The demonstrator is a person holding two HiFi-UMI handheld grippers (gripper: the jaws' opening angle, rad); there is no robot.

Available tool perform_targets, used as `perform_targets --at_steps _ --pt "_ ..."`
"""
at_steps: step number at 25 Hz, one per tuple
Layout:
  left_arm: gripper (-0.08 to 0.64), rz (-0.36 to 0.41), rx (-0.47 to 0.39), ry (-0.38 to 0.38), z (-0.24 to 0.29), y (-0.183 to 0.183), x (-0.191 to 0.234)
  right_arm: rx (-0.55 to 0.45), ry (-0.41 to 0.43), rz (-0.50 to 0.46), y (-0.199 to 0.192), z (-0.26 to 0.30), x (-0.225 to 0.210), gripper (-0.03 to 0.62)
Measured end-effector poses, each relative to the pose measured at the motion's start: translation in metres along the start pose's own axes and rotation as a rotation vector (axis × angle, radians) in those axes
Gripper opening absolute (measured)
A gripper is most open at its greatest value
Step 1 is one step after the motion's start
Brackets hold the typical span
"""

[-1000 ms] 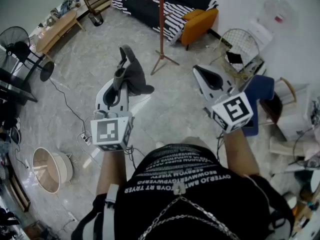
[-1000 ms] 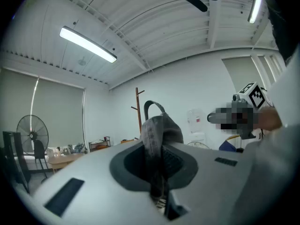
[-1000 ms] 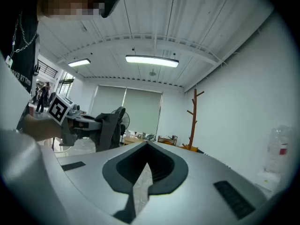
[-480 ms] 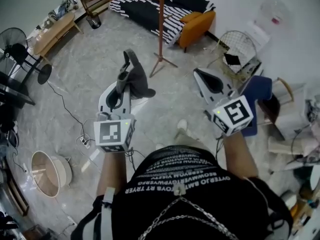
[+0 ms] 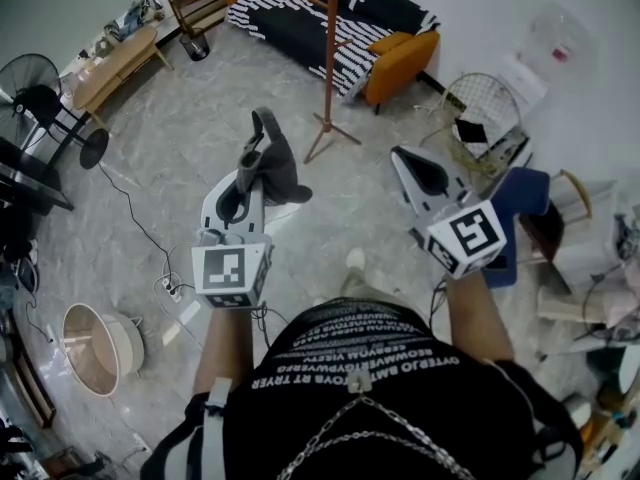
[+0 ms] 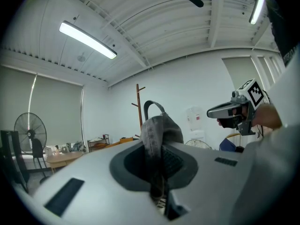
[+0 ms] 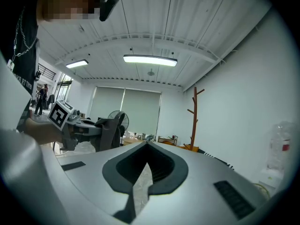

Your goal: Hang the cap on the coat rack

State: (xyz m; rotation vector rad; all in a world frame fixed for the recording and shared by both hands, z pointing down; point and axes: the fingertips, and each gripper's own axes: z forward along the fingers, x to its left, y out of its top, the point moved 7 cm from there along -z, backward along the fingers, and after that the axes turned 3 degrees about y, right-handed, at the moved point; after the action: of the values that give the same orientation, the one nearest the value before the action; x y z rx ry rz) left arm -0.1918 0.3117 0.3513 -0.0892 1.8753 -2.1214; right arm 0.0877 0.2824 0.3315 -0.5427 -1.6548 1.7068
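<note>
Beyond bare floor (image 5: 180, 158) stands the coat rack (image 5: 328, 58); left gripper (image 5: 248, 163) clamps the cap (image 5: 278, 168), right gripper (image 5: 402, 160) closed, empty.

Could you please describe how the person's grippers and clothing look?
The left gripper and right gripper have pale grey tapering bodies with dark pads, each carrying a white cube with black square markers. The person wears a black short-sleeved shirt with white lettering and a chain.

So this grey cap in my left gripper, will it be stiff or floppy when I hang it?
Probably floppy: the grey cap sags in folds beside the left gripper, whose fingers pinch it. Likely light, since that narrow pinch alone holds it up. Its strap loop stands arched, so it may catch a peg on the coat rack.
</note>
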Motion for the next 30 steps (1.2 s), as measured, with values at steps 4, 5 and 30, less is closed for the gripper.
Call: perform_targets --at_steps 4,5,30 --pt "0.017 -0.008 -0.02 -0.007 0.021 0.0 0.006 0.001 0.006 0.002 -0.002 0.017 -0.013 -0.009" --pt "0.018 -0.019 -0.021 -0.004 0.027 0.002 0.007 0.003 0.009 0.004 -0.004 0.022 -0.018 -0.009" --pt "0.018 -0.025 0.012 -0.024 0.177 0.019 0.0 -0.01 0.021 0.03 -0.022 0.097 -0.151 -0.009"
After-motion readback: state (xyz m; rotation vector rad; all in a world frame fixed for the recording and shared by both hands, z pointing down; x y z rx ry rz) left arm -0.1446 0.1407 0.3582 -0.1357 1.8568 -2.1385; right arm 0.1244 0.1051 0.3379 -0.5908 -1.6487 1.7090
